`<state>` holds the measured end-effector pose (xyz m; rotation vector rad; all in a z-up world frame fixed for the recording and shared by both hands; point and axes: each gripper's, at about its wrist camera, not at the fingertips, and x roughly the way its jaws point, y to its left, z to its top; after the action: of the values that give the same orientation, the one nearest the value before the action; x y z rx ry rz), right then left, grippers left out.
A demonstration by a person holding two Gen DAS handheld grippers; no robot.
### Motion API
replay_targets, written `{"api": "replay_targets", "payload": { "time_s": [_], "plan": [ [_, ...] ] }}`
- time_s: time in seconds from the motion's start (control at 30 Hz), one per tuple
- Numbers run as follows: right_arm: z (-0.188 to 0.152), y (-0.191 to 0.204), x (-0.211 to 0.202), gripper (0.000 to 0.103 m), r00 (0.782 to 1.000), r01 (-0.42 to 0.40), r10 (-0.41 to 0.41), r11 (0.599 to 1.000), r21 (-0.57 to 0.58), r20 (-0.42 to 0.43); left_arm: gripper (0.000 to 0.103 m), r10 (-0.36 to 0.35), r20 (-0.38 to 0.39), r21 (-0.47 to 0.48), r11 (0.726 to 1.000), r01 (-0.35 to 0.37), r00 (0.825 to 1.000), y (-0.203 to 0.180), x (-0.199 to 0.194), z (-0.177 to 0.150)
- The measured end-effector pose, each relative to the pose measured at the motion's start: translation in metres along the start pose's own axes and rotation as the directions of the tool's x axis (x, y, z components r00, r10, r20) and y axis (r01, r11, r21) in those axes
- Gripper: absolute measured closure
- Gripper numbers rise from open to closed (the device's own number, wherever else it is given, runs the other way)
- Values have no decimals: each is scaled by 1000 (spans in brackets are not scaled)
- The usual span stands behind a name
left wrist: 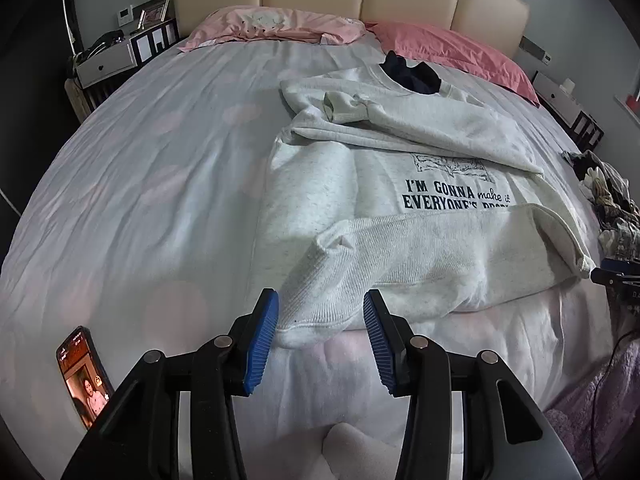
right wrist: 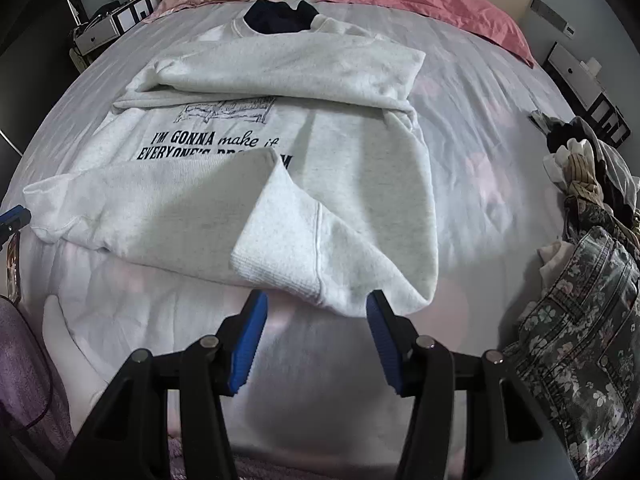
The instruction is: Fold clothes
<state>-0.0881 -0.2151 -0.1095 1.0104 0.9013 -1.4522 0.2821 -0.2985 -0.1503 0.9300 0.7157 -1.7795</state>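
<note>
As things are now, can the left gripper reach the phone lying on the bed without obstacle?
Probably yes. The left gripper is open and holds nothing. The phone lies on bare sheet to its left, apart from the sweatshirt, and nothing lies between them. It would need to swing left.

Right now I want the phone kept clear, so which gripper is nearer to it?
Left. The phone lies on the bed beside the left gripper, just off its outer finger. The right gripper hangs at the sweatshirt's opposite hem corner.
</note>
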Motion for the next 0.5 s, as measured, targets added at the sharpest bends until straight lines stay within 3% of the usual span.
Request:
{"api": "replay_targets", "payload": {
  "time_s": [0.23, 0.5],
  "plan": [
    [-9, -5, -4, 52, 999, -11, 9, 999, 38, 50, 57, 12, -21, -13, 1000, -13, 1000, 4, 6, -10],
    [-13, -10, -3, 52, 998, -32, 29, 997, 65, 50, 57, 16, -33, -23, 1000, -16, 999, 7, 9, -10]
  ]
}}
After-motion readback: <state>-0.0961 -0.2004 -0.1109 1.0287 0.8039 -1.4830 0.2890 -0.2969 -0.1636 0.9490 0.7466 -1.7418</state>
